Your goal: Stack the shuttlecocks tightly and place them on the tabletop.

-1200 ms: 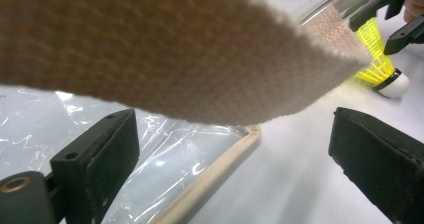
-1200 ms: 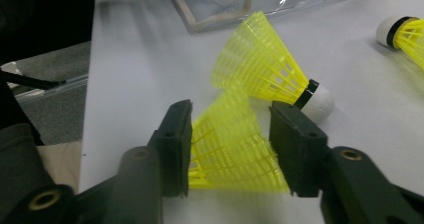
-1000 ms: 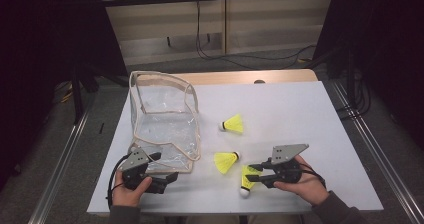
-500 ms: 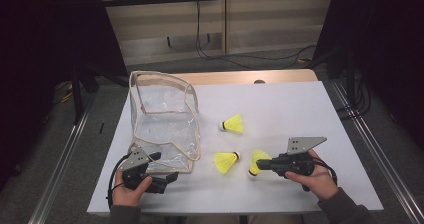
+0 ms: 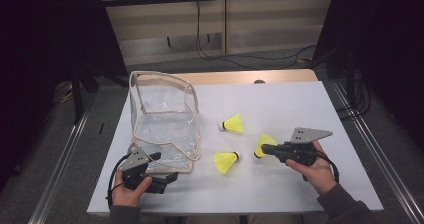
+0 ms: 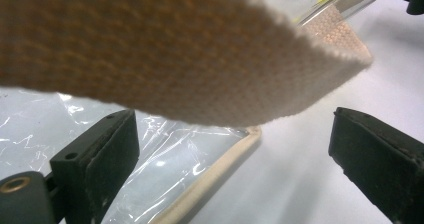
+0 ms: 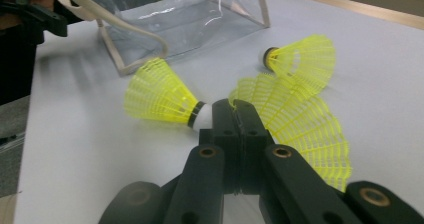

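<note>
Three yellow shuttlecocks are on or over the white table (image 5: pixel 290 99). One shuttlecock (image 5: pixel 233 124) lies mid-table and a second (image 5: pixel 226 161) lies nearer the front. My right gripper (image 5: pixel 263 152) (image 7: pixel 235 111) is shut on the net skirt of the third shuttlecock (image 5: pixel 265 142) (image 7: pixel 300 129), whose cork is hidden. A clear bag (image 5: pixel 165 124) with beige trim stands at the left. My left gripper (image 5: pixel 167 180) (image 6: pixel 240 154) rests by the bag's front corner with its jaws wide apart. The bag's beige strap (image 6: pixel 150 49) hangs just above them, not gripped.
The bag's mouth faces up, with its flap lying flat toward the table's front edge. Behind the table lies a floor with cables (image 5: pixel 220 54), and metal rails (image 5: pixel 370 149) run along both sides. In the right gripper view, two free shuttlecocks (image 7: pixel 160 96) (image 7: pixel 300 59) lie just ahead.
My right gripper has closed on the shuttlecock that lay near the front edge and carried it right and slightly up. The left hand has stayed put.
</note>
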Tool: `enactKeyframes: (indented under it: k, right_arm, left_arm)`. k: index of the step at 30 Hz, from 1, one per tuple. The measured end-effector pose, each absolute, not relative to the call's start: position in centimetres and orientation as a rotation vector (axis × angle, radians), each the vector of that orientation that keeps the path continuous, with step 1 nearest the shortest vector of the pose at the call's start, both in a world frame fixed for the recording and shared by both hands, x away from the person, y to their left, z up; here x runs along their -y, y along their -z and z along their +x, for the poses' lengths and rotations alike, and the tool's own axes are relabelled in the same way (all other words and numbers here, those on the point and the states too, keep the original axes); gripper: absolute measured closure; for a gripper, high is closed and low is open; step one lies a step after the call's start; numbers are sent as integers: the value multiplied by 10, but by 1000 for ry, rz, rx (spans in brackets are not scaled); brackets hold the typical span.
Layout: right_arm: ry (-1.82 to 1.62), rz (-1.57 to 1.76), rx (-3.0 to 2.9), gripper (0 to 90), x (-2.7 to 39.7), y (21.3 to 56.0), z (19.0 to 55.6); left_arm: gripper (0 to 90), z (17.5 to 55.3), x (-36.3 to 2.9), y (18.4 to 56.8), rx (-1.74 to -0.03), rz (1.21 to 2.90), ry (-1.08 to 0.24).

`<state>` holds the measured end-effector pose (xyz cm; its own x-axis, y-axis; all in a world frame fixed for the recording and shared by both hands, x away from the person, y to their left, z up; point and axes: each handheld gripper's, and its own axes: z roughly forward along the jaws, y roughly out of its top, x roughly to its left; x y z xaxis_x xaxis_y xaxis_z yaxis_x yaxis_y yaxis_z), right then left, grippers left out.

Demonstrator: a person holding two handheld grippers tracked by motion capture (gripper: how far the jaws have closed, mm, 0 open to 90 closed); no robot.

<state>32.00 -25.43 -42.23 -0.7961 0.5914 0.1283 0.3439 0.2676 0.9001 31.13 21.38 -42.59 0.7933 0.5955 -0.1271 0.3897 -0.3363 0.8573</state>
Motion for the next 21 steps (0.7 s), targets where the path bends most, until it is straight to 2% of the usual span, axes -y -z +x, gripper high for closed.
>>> enactKeyframes:
  k: [21]
  right_arm:
    - [-1489,926,-2302,867,253,431,332]
  left_arm:
    - [58,311,-214,426,-739,1969,-255]
